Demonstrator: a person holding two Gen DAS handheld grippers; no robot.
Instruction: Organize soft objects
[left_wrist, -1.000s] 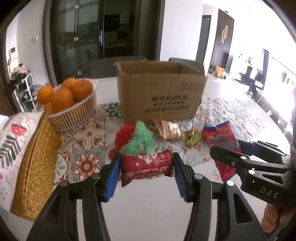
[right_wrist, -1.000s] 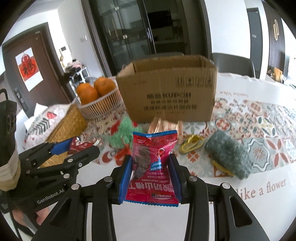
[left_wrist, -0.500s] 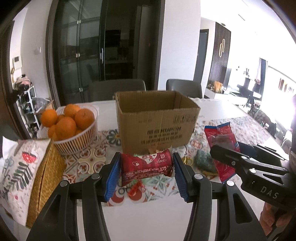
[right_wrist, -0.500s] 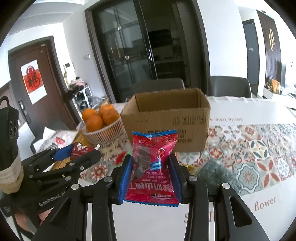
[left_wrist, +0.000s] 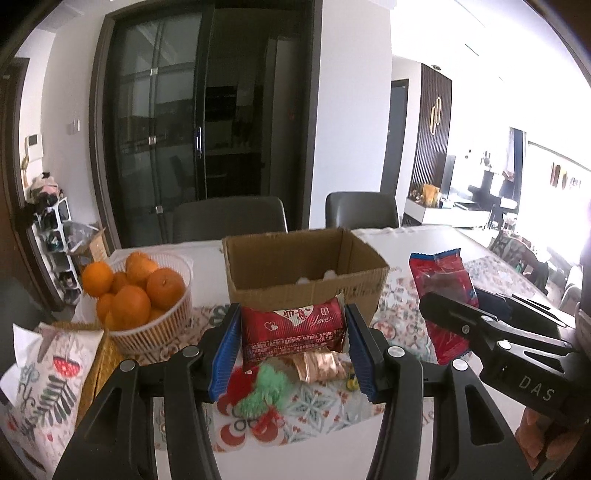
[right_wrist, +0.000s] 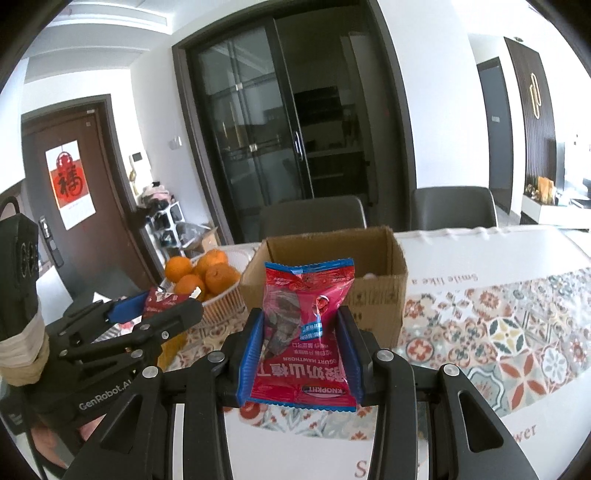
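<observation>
Only my left camera shows the toys (left_wrist: 266, 387) on the table. My left gripper (left_wrist: 291, 347) clamps a dark red packet (left_wrist: 291, 328), my right gripper (right_wrist: 301, 354) a pink snack bag (right_wrist: 303, 332); both tilt down before the box (right_wrist: 373, 291).

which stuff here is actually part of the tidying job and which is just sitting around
Part of the job:
- dark red snack packet, clamped in the left hand-held gripper
- red hawthorn packet, clamped in the right hand-held gripper
- open cardboard box
- green fluffy item and gold wrapper on the table

Just lying about:
- basket of oranges
- woven basket
- chairs
</observation>
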